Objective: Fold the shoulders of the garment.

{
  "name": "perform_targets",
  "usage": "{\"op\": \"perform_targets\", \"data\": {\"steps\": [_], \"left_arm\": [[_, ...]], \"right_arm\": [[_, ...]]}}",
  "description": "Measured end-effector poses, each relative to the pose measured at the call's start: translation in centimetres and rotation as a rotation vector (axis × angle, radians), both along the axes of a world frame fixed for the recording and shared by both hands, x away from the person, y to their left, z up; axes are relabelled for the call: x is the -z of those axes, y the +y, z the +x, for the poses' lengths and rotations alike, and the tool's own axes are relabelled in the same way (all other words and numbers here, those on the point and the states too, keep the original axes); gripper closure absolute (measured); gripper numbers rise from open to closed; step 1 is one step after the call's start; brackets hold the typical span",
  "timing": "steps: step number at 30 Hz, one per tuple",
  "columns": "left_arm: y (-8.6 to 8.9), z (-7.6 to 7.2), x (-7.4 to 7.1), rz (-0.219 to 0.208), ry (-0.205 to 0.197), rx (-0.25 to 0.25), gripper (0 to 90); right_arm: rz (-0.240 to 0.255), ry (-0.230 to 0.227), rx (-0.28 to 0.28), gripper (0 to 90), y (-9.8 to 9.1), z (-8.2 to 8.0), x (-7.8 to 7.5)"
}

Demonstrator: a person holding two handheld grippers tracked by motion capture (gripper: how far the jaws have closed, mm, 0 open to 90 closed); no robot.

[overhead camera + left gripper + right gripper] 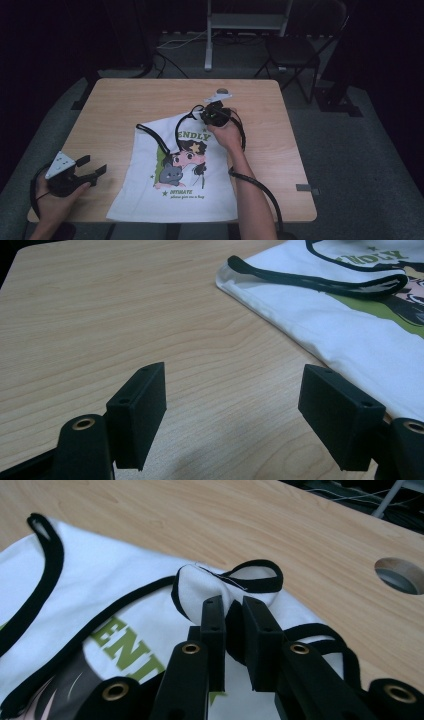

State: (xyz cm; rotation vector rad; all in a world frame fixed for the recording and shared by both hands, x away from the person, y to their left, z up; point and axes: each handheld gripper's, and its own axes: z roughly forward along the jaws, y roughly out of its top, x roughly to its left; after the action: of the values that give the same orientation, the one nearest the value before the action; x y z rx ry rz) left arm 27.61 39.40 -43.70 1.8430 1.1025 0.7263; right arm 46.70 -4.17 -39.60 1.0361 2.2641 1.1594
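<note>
Right now the white sleeveless shirt with black trim and a cartoon print [175, 170] lies flat on the light wooden table [110, 105], near the front edge. The right gripper [216, 114] has its 2 jaws pinched tight on the far shoulder strap [235, 587] of the shirt, and that bit of cloth is bunched up between the pads. The left gripper [92, 167] sits at the left edge of the table with its jaws wide apart and nothing in them, just beside the shirt's side but not touching it. My guess is that the shirt is about to be folded. To do that well, the right gripper should keep a firm pinch, lift the strap only a little, and pull it slowly across so the cloth does not wrinkle or slide. The left gripper could press down or grab the near strap [310, 280] to keep the shirt in place.
</note>
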Motion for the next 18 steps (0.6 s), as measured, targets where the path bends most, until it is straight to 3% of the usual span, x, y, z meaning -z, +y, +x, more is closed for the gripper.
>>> {"op": "perform_targets", "data": {"steps": [18], "left_arm": [[0.0,0.0,0.0,0.005,-0.002,-0.002,26.8]], "right_arm": [[-0.030,-0.016,-0.046,80.6,0.4,-2.2,0.7]]}}
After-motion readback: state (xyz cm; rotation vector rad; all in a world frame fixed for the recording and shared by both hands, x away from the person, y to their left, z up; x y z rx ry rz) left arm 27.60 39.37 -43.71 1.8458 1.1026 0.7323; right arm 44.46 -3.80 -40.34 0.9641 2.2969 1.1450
